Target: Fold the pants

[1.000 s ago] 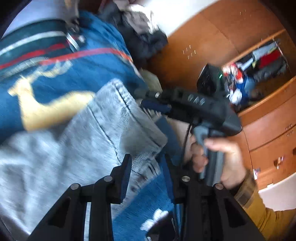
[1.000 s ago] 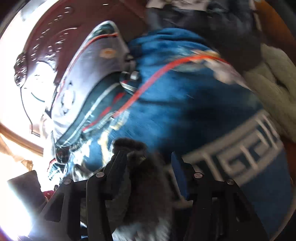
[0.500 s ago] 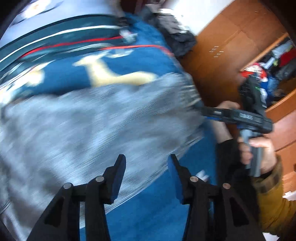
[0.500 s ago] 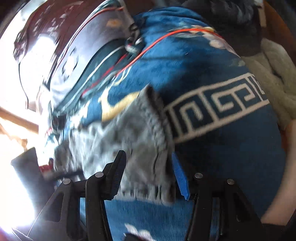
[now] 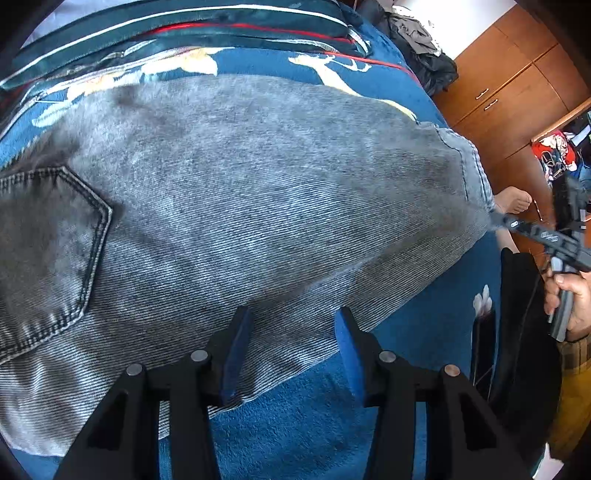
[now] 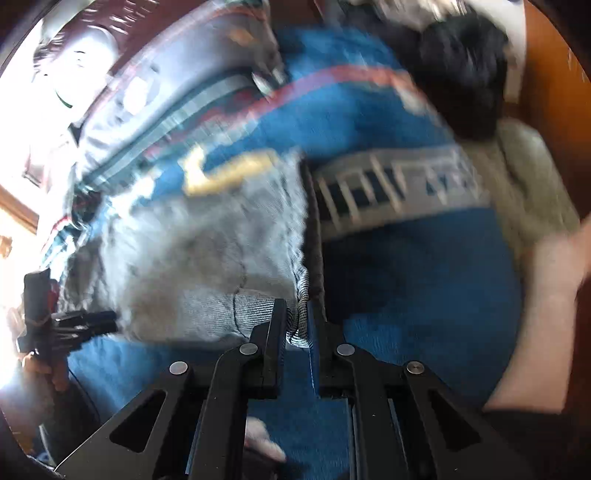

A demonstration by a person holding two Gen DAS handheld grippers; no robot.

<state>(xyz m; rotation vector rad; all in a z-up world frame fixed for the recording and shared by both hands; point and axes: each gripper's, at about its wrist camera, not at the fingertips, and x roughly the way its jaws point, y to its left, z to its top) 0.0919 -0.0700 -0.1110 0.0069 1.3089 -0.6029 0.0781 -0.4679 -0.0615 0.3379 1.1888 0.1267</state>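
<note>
Grey denim pants [image 5: 240, 206] lie spread across a blue patterned blanket [image 5: 303, 417] on a bed, back pocket at the left. My left gripper [image 5: 291, 354] is open and empty, hovering over the pants' near edge. My right gripper [image 6: 301, 325] is shut on the hem of the pants [image 6: 207, 258]. It shows in the left wrist view [image 5: 506, 221] at the far right, pulling the leg end taut. The right wrist view is blurred.
A striped pillow [image 5: 184, 26] and a pile of dark clothes [image 5: 424, 48] lie at the bed's far side. Wooden wardrobes [image 5: 509, 74] stand to the right. A bare foot [image 5: 515, 199] is on the floor beside the bed.
The pants have been pulled out flat across the blanket. My left gripper has let go of the cloth and opened. My right gripper has closed on the hem and moved away to the right.
</note>
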